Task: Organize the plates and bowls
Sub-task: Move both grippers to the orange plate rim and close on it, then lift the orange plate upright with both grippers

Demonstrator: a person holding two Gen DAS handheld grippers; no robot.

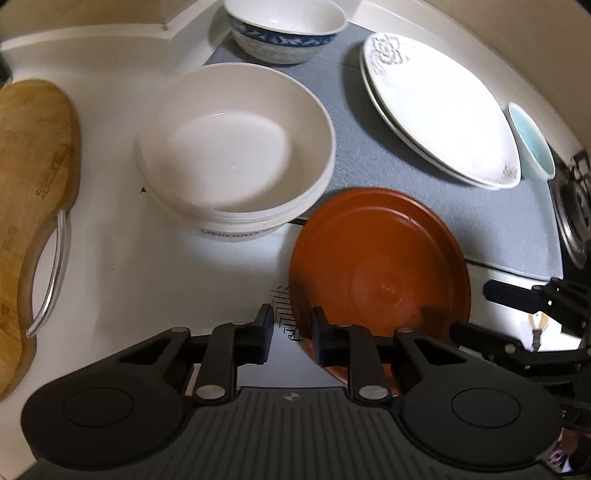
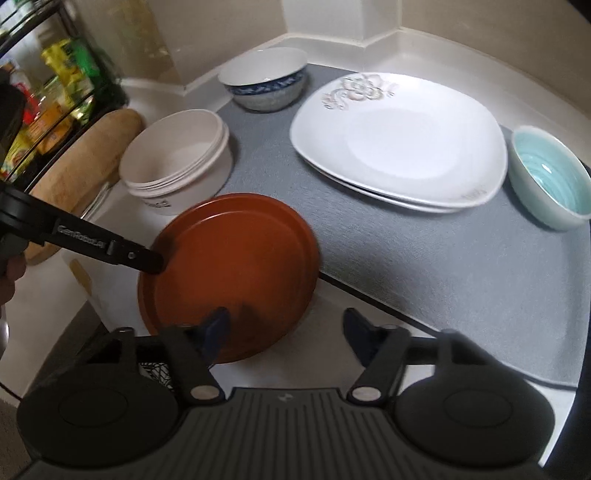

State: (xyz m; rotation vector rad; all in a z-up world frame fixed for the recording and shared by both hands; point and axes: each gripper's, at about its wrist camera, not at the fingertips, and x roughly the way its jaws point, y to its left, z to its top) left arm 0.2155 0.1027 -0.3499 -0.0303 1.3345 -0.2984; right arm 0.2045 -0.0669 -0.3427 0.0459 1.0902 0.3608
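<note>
Two stacked red-brown plates (image 1: 380, 273) (image 2: 236, 266) lie at the counter's near edge, partly on the grey mat. My left gripper (image 1: 291, 338) is narrowly open astride their left rim, one finger on each side; it also shows in the right wrist view (image 2: 147, 260). My right gripper (image 2: 286, 334) is open, its left finger over the plates' near rim; in the left wrist view it (image 1: 480, 314) flanks their right rim. Stacked white bowls (image 1: 236, 155) (image 2: 177, 162), a blue-patterned bowl (image 1: 284, 29) (image 2: 266, 81), two white flowered plates (image 1: 439, 107) (image 2: 402, 140) and a teal bowl (image 1: 532, 140) (image 2: 550, 177) stand around.
A grey mat (image 1: 424, 192) (image 2: 424, 266) covers the counter's right part. A wooden cutting board (image 1: 33, 206) (image 2: 81, 170) lies at the left. A stove burner (image 1: 576, 206) is at the far right. A rack of packages (image 2: 48, 99) stands at the left.
</note>
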